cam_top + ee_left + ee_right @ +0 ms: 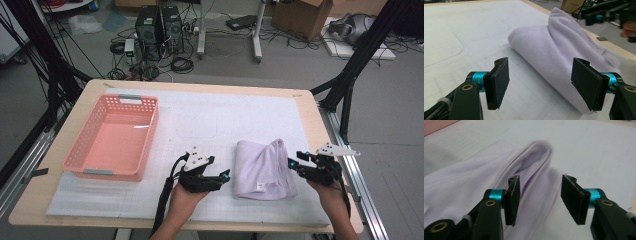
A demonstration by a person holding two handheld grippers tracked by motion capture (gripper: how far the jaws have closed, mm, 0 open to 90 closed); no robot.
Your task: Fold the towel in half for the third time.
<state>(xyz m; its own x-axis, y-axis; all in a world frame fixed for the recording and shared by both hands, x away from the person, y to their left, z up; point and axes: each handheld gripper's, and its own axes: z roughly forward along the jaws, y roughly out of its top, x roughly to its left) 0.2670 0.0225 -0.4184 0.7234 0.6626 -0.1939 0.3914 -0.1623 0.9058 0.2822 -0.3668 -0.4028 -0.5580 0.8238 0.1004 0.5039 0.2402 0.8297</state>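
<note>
Both grippers sit at the near edge of my table [310, 115], one on each side of the lilac towel [262, 167].

Left gripper [226, 176]: fingers released, nothing between them. In the left gripper view the two black pads [499, 82] stand wide apart, and the towel's rolled edge runs past the right-hand pad without being pinched. From the high view it sits just left of the towel, pointing right toward it, close but apart.

Right gripper [291, 164]: fingers released too, a clear gap between the pads [512, 200] in the right gripper view. Towel folds lie beyond and below the gap; the pads aren't pressing on cloth. In the high view its tip is at the towel's right edge, near the raised corner. I can't tell whether it touches the fabric there.

Towel: folded into a loose bundle, lying on the white mat [225, 115], right of centre, near side of the table. One corner stands up at its far right. Small white tag [260, 186] shows on the near edge.

Pink basket [112, 137]: left side of the table, well apart from the towel and from both grippers, with bare mat between basket and left gripper.
</note>
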